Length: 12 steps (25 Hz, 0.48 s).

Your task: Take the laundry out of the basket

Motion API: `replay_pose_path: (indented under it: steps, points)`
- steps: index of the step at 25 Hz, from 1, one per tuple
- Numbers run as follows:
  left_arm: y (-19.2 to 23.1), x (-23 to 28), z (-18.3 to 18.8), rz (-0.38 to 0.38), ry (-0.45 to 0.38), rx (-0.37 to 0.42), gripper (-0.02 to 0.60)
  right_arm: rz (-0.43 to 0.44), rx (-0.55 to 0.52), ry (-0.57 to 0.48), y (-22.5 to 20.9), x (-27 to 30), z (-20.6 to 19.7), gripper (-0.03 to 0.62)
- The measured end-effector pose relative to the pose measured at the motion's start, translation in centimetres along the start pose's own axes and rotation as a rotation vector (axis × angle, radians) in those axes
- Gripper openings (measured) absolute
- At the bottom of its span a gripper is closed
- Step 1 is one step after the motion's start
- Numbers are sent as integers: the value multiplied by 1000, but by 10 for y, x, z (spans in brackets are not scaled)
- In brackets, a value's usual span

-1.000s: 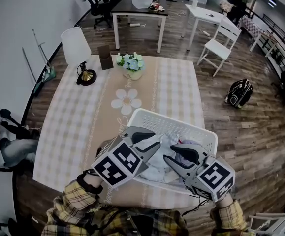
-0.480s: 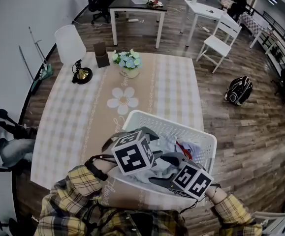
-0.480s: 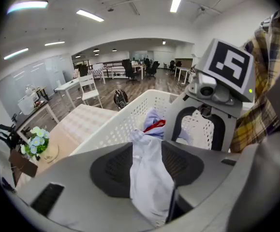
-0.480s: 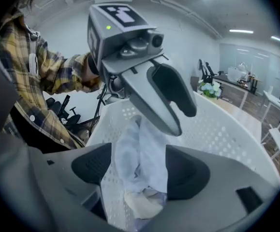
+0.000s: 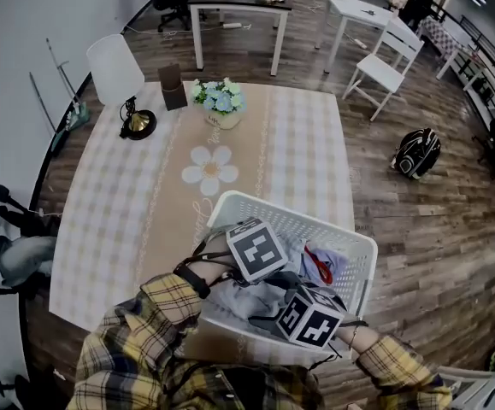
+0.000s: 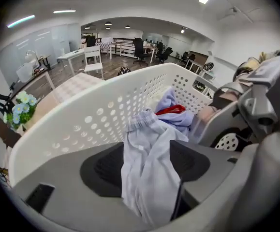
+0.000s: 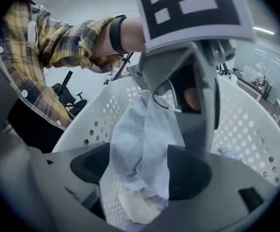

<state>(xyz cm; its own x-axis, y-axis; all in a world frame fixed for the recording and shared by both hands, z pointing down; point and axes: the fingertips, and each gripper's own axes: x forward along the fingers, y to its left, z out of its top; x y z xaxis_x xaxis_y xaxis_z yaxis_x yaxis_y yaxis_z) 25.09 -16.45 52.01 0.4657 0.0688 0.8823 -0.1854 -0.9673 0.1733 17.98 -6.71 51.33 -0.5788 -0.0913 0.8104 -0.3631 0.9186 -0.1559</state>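
Observation:
A white perforated laundry basket (image 5: pixel 360 244) stands at the table's near right corner. Inside lie a pale blue-white garment (image 5: pixel 249 297), a lavender one (image 5: pixel 331 261) and a red piece (image 5: pixel 319 266). Both grippers reach down into the basket; from the head only their marker cubes show, left (image 5: pixel 258 250) and right (image 5: pixel 311 319). My left gripper (image 6: pixel 147 167) has its jaws opening, with the pale garment (image 6: pixel 147 139) hanging between them. My right gripper (image 7: pixel 140 170) also has its jaws opening around a fold of the same pale cloth (image 7: pixel 140 129), just below the left gripper's body (image 7: pixel 198 95).
The checked tablecloth (image 5: pixel 127 220) carries a white lamp (image 5: pixel 114 71), a dark box (image 5: pixel 173 86) and a flower pot (image 5: pixel 217 99) at its far end. On the wooden floor to the right are a white chair (image 5: pixel 384 62) and a black backpack (image 5: pixel 416 152).
Both grippers have dropped from above the basket's near rim down into it and tipped downward. Their jaws, in sight a second ago, are now hidden under the marker cubes.

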Motion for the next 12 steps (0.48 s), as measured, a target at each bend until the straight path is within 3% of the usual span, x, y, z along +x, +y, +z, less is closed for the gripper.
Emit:
replay_pose_path:
  steps: [4, 8, 12]
  points:
    - [13, 17, -2, 18, 19, -64, 336, -17, -42, 36, -2, 13, -4, 396]
    - [24, 36, -18, 39, 90, -113, 337, -23, -85, 81, -3, 28, -10, 396]
    - [23, 53, -39, 28, 153, -214, 337, -22, -111, 142, 1, 44, -22, 387]
